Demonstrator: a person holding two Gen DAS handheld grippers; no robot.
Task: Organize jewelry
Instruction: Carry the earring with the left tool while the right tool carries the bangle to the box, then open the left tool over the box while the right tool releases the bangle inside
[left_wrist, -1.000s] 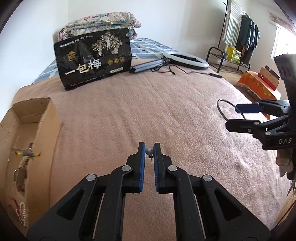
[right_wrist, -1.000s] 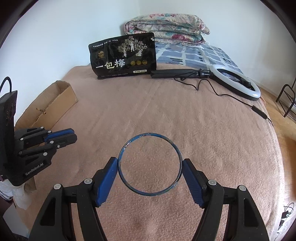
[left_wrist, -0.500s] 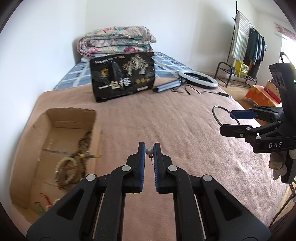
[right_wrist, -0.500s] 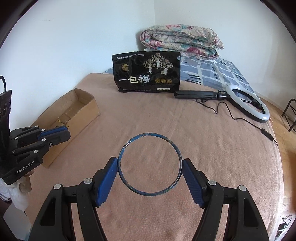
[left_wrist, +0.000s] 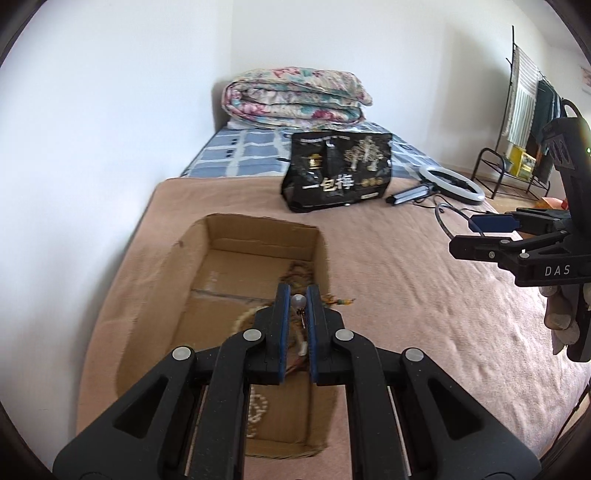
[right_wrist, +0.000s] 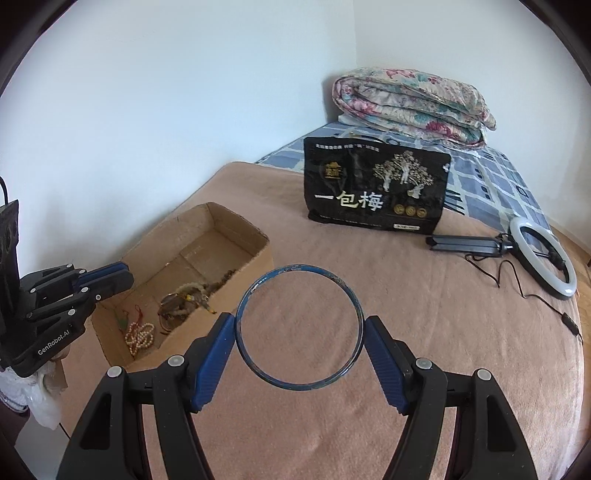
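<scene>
My left gripper (left_wrist: 298, 295) is shut on a small pearl earring (left_wrist: 298, 302) and hangs over the open cardboard box (left_wrist: 236, 236), which holds bead strings and bracelets (right_wrist: 140, 336). The box also shows in the right wrist view (right_wrist: 236, 229), with the left gripper (right_wrist: 110, 278) above its near end. My right gripper (right_wrist: 299, 328) is shut on a thin blue bangle (right_wrist: 297, 273), held above the pink blanket to the right of the box. The right gripper also shows in the left wrist view (left_wrist: 476, 236) with the bangle (left_wrist: 441, 221).
A black snack bag (right_wrist: 375, 188) stands at the back of the pink blanket (right_wrist: 443, 332). A ring light on a folded tripod (right_wrist: 543, 254) lies to the right with its cable. A folded floral quilt (right_wrist: 410, 101) lies behind. A clothes rack (left_wrist: 524, 110) stands far right.
Both grippers have swung left toward the box. The left gripper with the earring has moved from over the blanket to over the box. The right gripper still holds the bangle.
</scene>
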